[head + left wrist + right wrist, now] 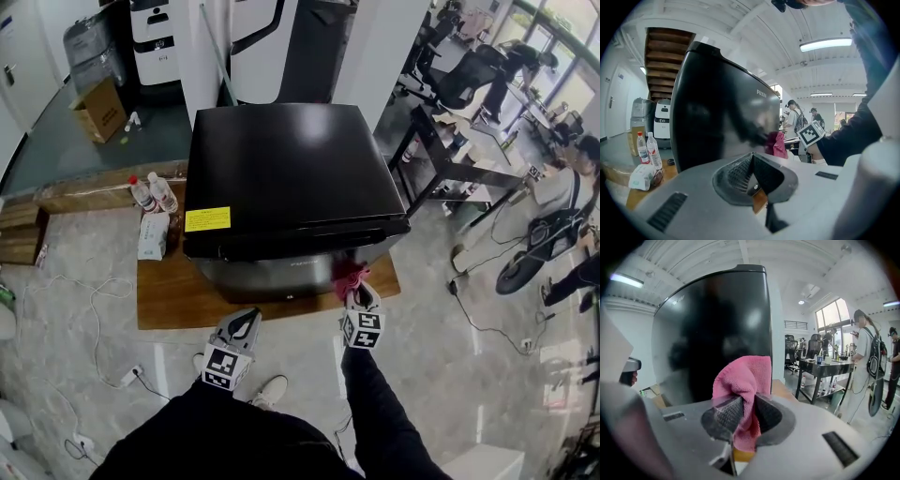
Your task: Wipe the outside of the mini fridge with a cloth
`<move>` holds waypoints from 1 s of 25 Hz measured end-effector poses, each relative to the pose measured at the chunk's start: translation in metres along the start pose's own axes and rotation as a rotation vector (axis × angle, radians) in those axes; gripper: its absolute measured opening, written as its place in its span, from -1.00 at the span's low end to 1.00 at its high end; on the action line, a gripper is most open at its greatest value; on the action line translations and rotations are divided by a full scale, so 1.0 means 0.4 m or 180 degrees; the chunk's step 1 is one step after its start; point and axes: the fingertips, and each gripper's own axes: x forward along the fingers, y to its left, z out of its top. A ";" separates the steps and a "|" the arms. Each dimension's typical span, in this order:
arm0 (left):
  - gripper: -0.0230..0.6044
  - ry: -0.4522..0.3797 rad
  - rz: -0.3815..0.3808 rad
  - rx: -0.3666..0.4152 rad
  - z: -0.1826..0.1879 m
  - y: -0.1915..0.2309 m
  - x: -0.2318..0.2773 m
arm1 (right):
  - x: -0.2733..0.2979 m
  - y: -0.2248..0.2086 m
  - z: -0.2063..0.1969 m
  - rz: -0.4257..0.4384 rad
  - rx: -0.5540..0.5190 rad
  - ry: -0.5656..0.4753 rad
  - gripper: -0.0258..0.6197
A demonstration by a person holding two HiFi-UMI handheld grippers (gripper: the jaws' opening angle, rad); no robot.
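The black mini fridge stands on a low wooden platform, its glossy door facing me. My right gripper is shut on a pink cloth and holds it against the lower right part of the door. In the right gripper view the pink cloth bunches up between the jaws, right in front of the fridge door. My left gripper hangs back from the door, lower left of the right one, jaws shut with nothing between them. In the left gripper view the fridge and the cloth show ahead.
Two water bottles and a white packet stand on the platform left of the fridge. Cables trail over the floor at left. A black desk and people stand to the right. A cardboard box sits at back left.
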 end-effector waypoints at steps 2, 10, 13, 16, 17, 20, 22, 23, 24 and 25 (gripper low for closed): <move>-0.91 0.0024 0.0007 0.0021 0.003 -0.005 -0.009 | -0.010 -0.012 0.010 0.0064 -0.0082 -0.0007 -0.71; -0.91 -0.0123 -0.0193 0.0006 0.136 -0.059 -0.167 | -0.234 0.234 0.175 0.1197 -0.0128 -0.0440 -0.71; -0.91 -0.0227 -0.0371 -0.0022 0.205 -0.097 -0.249 | -0.368 0.367 0.255 0.1629 -0.0062 -0.0587 -0.71; -0.91 -0.0306 -0.0509 -0.0047 0.262 -0.139 -0.316 | -0.491 0.477 0.324 0.1980 -0.0107 -0.0712 -0.71; -0.91 -0.0324 -0.0564 -0.0065 0.276 -0.152 -0.332 | -0.525 0.507 0.339 0.2069 -0.0154 -0.0754 -0.71; -0.91 -0.0377 -0.0668 -0.0139 0.304 -0.184 -0.363 | -0.596 0.568 0.361 0.2261 -0.0306 -0.0851 -0.71; -0.91 -0.0425 -0.0683 -0.0146 0.320 -0.194 -0.369 | -0.616 0.590 0.369 0.2352 -0.0350 -0.0863 -0.71; -0.91 -0.0448 -0.0688 -0.0143 0.327 -0.199 -0.371 | -0.620 0.598 0.371 0.2384 -0.0367 -0.0862 -0.72; -0.91 -0.0466 -0.0694 -0.0139 0.333 -0.202 -0.372 | -0.622 0.603 0.373 0.2406 -0.0380 -0.0857 -0.72; -0.91 -0.0476 -0.0698 -0.0136 0.339 -0.204 -0.373 | -0.622 0.607 0.374 0.2421 -0.0388 -0.0852 -0.72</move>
